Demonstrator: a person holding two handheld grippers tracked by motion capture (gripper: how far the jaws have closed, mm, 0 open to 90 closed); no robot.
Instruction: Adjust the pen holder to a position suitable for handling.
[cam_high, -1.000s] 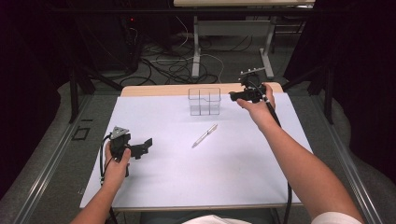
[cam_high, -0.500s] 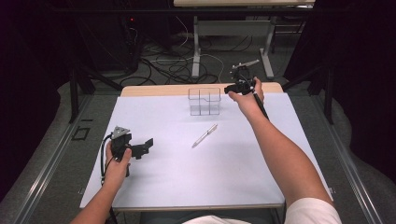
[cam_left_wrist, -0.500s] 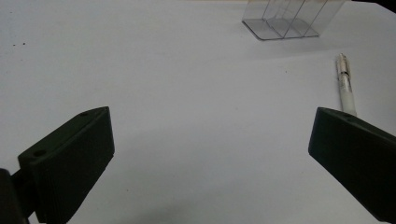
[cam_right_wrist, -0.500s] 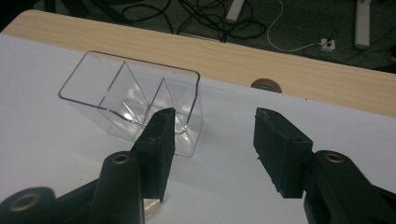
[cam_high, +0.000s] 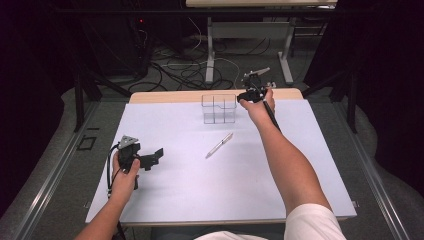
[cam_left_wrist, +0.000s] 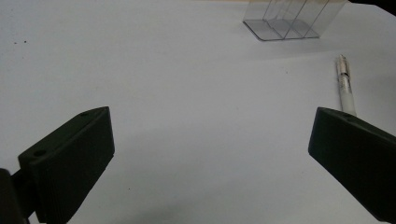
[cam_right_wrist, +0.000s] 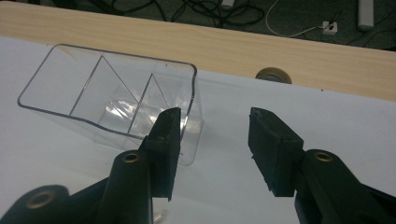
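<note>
A clear plastic organizer (cam_high: 219, 107) with several compartments stands upright at the back middle of the white sheet (cam_high: 200, 200). In front of it a white pen (cam_high: 219, 145) lies slanted. My right gripper (cam_high: 246, 95) hovers just right of the organizer (cam_right_wrist: 112, 98). Its jaws have just been closing and stand partly apart (cam_right_wrist: 215, 126). Only bare sheet shows between them, and the left jaw sits in front of the organizer's near corner. My left gripper (cam_high: 156, 157) rests low at the left, wide open (cam_left_wrist: 210, 158), pointing toward the pen (cam_left_wrist: 345, 88) and organizer (cam_left_wrist: 285, 23).
Behind the sheet runs the table's bare wooden back edge (cam_right_wrist: 140, 37), which has a round cable hole (cam_right_wrist: 273, 74). Cables and another table's legs (cam_high: 210, 55) lie on the floor beyond. A cable trails from the left gripper along the forearm.
The right hand has moved left and down, from right of the organizer to close beside it, and its jaws have narrowed. The left hand and the pen have stayed put.
</note>
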